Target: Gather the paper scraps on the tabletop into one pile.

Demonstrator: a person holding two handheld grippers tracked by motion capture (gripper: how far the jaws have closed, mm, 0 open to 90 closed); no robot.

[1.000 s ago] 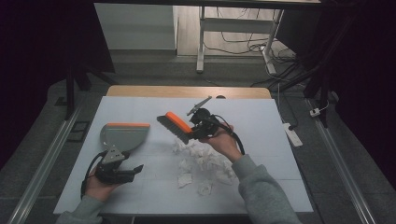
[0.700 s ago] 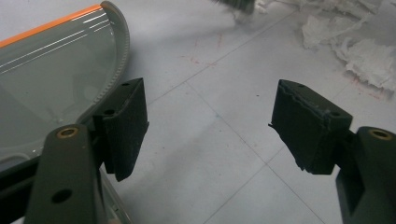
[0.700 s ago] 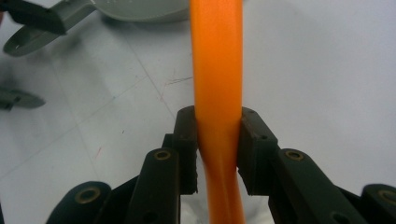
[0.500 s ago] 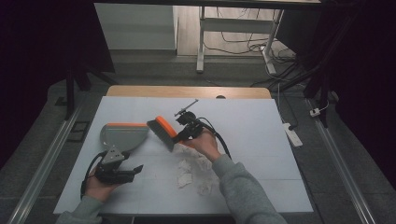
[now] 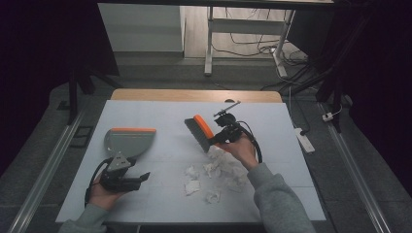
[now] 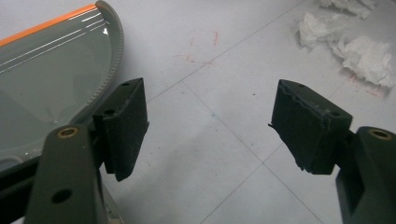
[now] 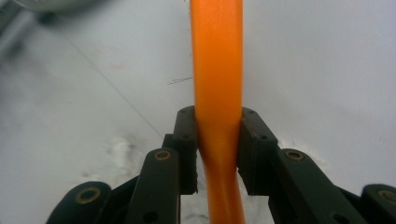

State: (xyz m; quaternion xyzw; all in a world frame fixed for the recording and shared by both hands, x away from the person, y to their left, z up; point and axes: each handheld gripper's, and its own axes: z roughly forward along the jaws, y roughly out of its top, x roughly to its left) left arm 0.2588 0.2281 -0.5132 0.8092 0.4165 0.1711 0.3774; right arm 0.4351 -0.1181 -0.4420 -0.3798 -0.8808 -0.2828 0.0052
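The right gripper (image 5: 219, 137) clamps an orange-backed, dark-bristled brush (image 5: 200, 132), tilted just beyond the crumpled white tissues (image 5: 214, 174). Left of them, the left gripper (image 6: 210, 126) gapes wide beside a grey, orange-edged dustpan (image 5: 130, 141).

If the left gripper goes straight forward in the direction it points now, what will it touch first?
Probably bare white table surface. The left gripper is open; the grey dustpan with orange edge lies beside its left jaw, and the crumpled white paper scraps lie off to the right. Depth is uncertain.

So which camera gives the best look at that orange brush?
The high view: the whole brush, bristles and orange back, shows held in the right gripper. The right gripper view shows just its orange handle between the shut jaws.
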